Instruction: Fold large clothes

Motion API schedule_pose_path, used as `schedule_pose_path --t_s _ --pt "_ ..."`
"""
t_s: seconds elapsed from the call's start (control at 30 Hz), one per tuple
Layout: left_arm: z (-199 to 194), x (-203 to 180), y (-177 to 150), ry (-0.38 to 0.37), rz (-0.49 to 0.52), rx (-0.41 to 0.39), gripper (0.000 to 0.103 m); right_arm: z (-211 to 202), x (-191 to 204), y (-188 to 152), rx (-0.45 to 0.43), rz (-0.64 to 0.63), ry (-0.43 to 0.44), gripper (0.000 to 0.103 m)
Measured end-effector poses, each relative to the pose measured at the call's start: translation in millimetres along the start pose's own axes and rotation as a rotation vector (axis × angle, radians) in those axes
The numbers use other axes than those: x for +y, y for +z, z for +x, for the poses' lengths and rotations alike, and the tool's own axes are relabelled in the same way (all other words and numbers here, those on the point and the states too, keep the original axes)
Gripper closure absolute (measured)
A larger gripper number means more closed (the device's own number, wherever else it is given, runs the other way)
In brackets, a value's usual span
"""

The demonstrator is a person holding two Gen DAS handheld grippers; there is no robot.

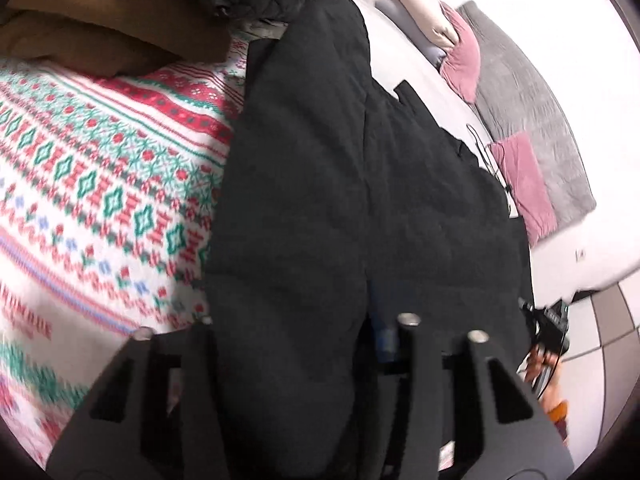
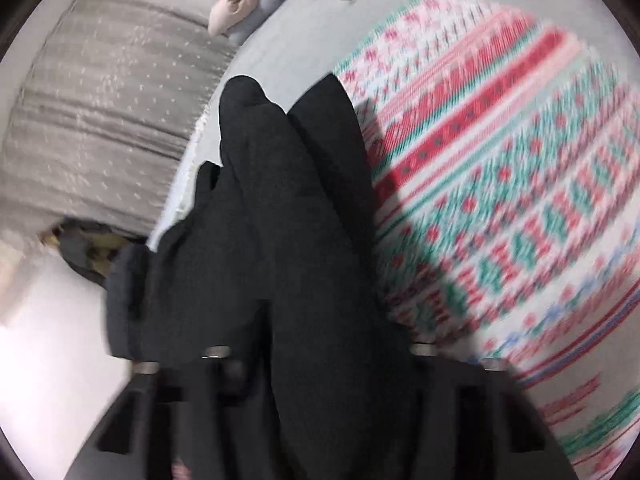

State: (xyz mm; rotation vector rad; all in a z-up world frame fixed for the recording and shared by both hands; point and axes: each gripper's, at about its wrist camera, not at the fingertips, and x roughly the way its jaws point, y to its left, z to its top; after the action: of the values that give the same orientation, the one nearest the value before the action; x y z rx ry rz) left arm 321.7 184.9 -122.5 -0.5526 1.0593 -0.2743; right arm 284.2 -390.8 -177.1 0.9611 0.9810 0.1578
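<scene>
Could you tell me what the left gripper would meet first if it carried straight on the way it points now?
Most likely the black fabric garment itself: it already fills the left gripper jaws and stretches on ahead, though depth is unclear.

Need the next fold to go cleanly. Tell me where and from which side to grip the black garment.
Grip the black garment at its near edge, coming from the near side, where it bunches thickly between both grippers. The left gripper and right gripper each have cloth between their jaws there. Its far end lies spread across the patterned blanket, so a two-corner hold at the near edge probably lifts it evenly.
</scene>
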Motion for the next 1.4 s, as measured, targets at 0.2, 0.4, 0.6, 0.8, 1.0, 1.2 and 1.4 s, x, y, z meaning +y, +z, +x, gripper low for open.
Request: schedule_pose_path --t_s 0.2,0.4,0.6,0.8,1.0,1.2,1.4 --pt "-66.0 -53.8 5.1 0.001 0.077 -0.069 0.074 -37.0 30.3 -15.2 -0.077 -0.053 0.048 0.076" --pt "-183.8 -107.0 -28.3 -0.061 0.188 -0.151 0.075 -112.6 102.2 -51.5 -0.104 -0.243 0.093 0.077" --pt "-259.1 -57.9 -101.4 -0.104 0.175 -0.119 0.073 -183.7 92.5 -123.0 -0.077 -0.31 0.103 0.076" --pt "-215.9 17.8 -186.5 0.059 0.183 0.094 0.066 -178.4 24.0 -186.3 0.081 -0.304 0.003 0.067" --pt "-209.3 34.7 -208.1 0.142 0.23 0.064 0.04 -150.0 -13.7 -204.0 0.127 -0.313 -0.242 0.043" --pt "-227.0 29.5 -177.5 0.212 0.294 -0.036 0.039 -177.3 18.6 -187.7 0.023 -0.432 -0.324 0.039" --pt "-203.4 7.4 -134.1 0.23 0.297 -0.112 0.039 -154.5 48.6 -163.3 -0.04 -0.484 -0.248 0.038"
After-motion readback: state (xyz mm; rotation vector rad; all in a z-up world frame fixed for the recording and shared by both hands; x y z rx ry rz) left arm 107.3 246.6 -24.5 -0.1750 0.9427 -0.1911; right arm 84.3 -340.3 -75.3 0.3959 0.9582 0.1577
